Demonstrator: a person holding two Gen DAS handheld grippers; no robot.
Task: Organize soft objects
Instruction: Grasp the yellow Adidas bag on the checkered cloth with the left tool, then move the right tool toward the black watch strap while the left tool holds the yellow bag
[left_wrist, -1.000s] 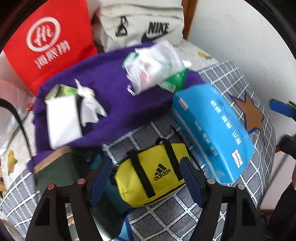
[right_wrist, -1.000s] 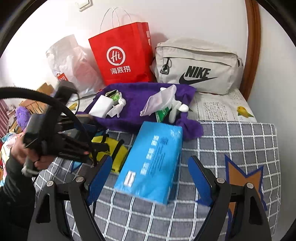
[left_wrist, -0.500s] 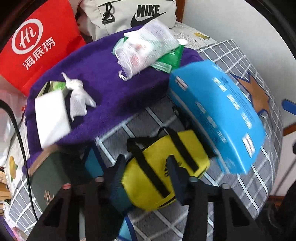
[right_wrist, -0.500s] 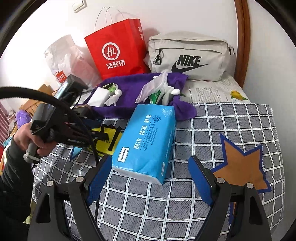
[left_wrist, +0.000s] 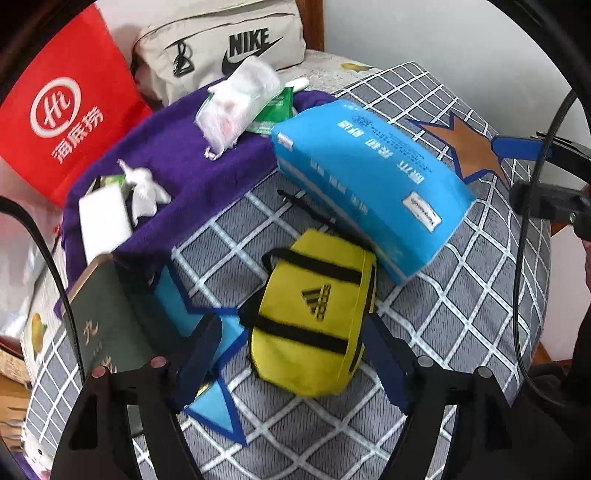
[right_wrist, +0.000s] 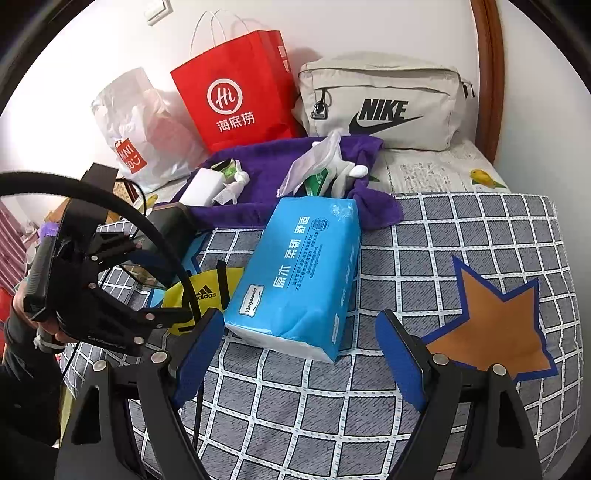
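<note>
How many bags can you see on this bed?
4: a red paper shopping bag and a beige Nike fabric bag against the wall, a white plastic bag beside the red one, and a small yellow Adidas bag in front. More may be hidden.

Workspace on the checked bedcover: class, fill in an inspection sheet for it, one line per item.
Surface: grey checked cover, star patches.
Job's things: yellow Adidas bag; blue tissue pack; purple towel.
Clutter: red paper bag, Nike bag, wrappers, dark book.
Grippers: left gripper open, jaws just opened, astride the yellow bag; right gripper open before the tissue pack.
Cables: black cable by the left gripper.
Surroundings: white wall, wooden headboard.
</note>
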